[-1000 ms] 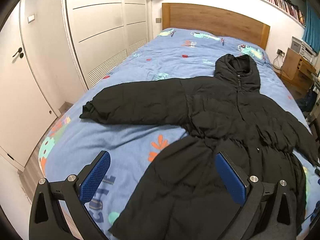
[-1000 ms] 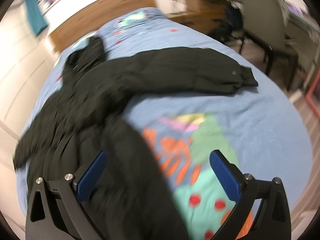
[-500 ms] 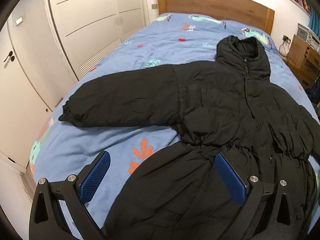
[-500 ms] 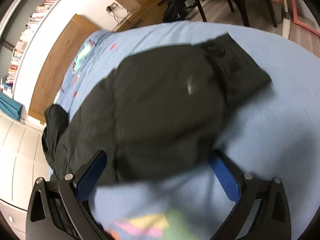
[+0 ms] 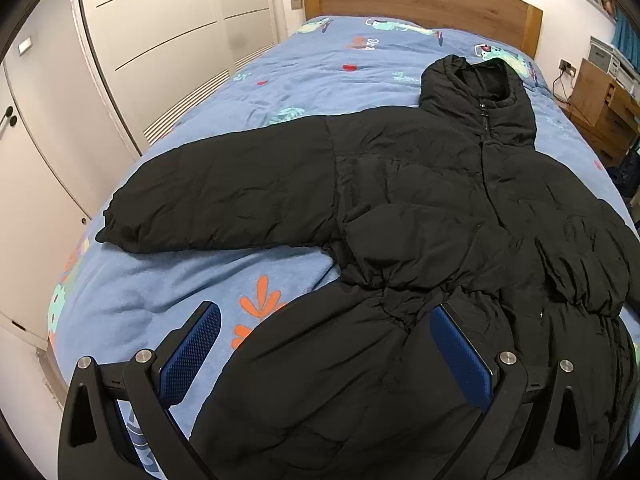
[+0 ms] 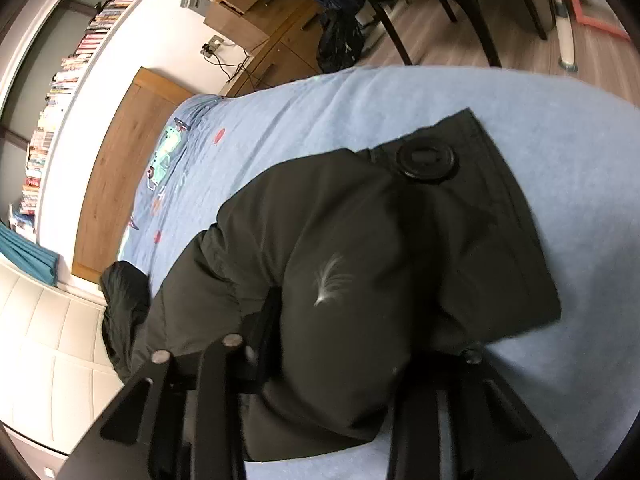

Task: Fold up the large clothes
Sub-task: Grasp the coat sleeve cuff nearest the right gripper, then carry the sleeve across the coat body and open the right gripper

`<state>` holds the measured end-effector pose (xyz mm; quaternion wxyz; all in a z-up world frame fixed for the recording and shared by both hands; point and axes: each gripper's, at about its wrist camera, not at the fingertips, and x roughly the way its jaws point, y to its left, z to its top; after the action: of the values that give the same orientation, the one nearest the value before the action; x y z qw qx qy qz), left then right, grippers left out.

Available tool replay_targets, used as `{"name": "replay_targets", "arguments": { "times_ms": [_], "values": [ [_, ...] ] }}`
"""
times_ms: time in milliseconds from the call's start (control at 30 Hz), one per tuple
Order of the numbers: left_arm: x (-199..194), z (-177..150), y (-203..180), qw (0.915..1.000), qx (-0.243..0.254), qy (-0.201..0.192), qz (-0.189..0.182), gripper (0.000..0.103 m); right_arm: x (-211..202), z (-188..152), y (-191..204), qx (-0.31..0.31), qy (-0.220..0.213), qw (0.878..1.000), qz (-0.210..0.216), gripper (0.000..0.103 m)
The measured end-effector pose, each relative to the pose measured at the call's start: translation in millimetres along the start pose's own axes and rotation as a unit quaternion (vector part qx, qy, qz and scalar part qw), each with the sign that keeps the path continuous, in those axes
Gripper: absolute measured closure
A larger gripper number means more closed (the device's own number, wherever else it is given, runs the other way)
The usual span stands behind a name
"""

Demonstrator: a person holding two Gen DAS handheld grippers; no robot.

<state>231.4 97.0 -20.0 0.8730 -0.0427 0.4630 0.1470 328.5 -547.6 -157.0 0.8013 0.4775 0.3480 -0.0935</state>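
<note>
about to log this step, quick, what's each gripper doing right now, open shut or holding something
Left gripper: open, holding nothing, above the coat's lower half.
Right gripper: jaws closing, with the coat's sleeve bunched between them.

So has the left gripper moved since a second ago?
Yes. The left gripper has come closer to the wooden headboard and lower over the black puffer jacket, jaws open.
</note>
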Motion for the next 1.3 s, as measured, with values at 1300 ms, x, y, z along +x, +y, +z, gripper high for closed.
{"name": "replay_targets", "arguments": {
  "times_ms": [1300],
  "values": [
    [-38,-36,141,0.995,-0.087,-0.044,-0.019,0.001,-64,-263,335,-0.408,0.07,0.906,0.09,0.094]
  ]
}}
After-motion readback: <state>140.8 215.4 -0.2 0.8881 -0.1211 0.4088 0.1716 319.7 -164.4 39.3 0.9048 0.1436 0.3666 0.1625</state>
